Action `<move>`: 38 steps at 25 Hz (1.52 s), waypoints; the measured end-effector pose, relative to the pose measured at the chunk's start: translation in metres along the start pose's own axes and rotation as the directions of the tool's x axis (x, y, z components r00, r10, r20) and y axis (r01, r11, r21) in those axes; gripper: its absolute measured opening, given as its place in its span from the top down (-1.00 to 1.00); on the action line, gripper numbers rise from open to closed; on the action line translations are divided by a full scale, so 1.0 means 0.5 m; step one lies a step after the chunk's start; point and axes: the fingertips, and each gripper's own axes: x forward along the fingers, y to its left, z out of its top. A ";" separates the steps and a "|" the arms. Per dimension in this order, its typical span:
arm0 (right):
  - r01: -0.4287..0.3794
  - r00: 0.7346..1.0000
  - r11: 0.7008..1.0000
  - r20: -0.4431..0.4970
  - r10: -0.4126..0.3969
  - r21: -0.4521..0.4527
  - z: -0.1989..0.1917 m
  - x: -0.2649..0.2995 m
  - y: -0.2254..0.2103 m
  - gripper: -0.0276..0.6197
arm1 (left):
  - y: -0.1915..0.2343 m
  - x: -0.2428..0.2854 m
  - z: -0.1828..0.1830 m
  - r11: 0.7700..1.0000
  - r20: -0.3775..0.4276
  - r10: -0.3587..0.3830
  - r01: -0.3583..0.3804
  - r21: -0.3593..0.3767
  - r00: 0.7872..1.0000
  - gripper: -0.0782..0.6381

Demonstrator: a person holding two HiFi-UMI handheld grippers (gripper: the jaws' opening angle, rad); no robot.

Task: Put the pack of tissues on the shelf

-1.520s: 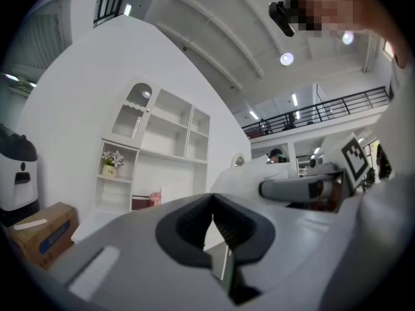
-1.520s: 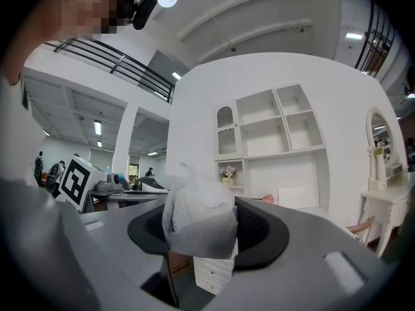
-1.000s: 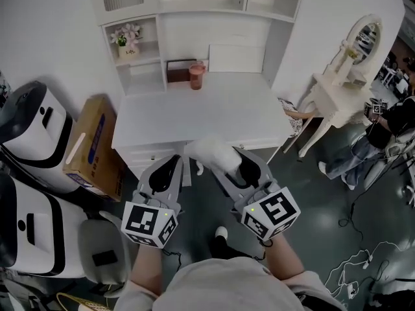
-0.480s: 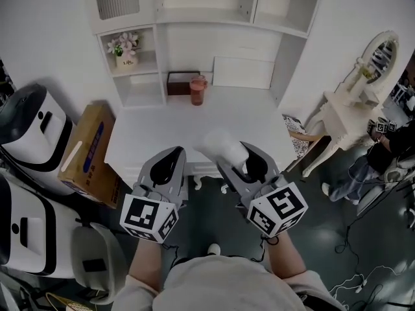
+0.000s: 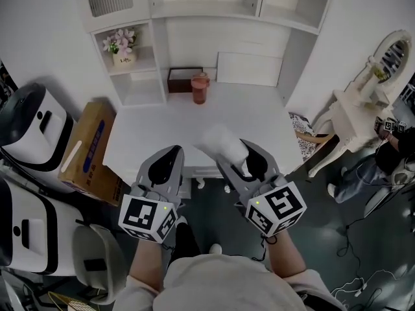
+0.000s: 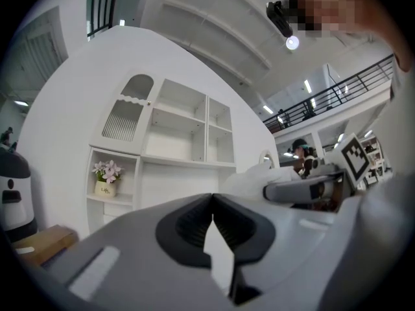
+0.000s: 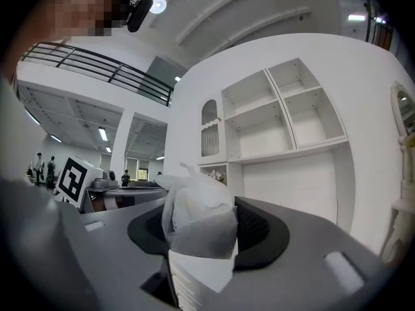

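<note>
My right gripper (image 5: pixel 238 155) is shut on the pack of tissues (image 5: pixel 220 141), a soft white plastic-wrapped pack that sticks out past the jaw tips over the desk's front edge. In the right gripper view the pack (image 7: pixel 198 222) fills the gap between the dark pads. My left gripper (image 5: pixel 168 167) is beside it on the left, shut and empty; its pads meet in the left gripper view (image 6: pixel 213 206). The white shelf unit (image 5: pixel 214 8) rises behind the desk, with open bare compartments (image 7: pixel 279 118).
A white desk (image 5: pixel 155 131) lies ahead with a brown box (image 5: pixel 183 80), a pink cup (image 5: pixel 200 89) and a white panel (image 5: pixel 249 69) at its back. A flower pot (image 5: pixel 123 47) stands in the left cubby. A cardboard box (image 5: pixel 87 148) and white machines (image 5: pixel 29 128) are at the left, a vanity table (image 5: pixel 360 112) at the right.
Both grippers have moved forward to the desk with the pack still held. The desk and shelf unit have come closer in the head view.
</note>
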 end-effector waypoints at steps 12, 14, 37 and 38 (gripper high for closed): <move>0.053 0.998 0.998 0.021 -0.054 0.023 0.026 0.186 -0.086 0.19 | 0.146 0.163 0.010 0.998 0.003 -0.065 0.065 0.007 0.998 0.78; 0.065 0.998 0.997 0.025 -0.066 0.030 0.029 0.222 -0.093 0.19 | 0.177 0.183 0.012 0.997 0.001 -0.079 0.079 0.012 0.997 0.78; 0.195 0.979 0.978 0.039 -0.198 0.070 0.032 0.477 -0.078 0.19 | 0.438 0.283 0.004 0.977 0.016 -0.214 0.214 0.009 0.977 0.78; 0.202 0.978 0.977 0.034 -0.204 0.066 0.033 0.480 -0.079 0.19 | 0.441 0.287 0.004 0.976 0.019 -0.219 0.219 0.006 0.976 0.78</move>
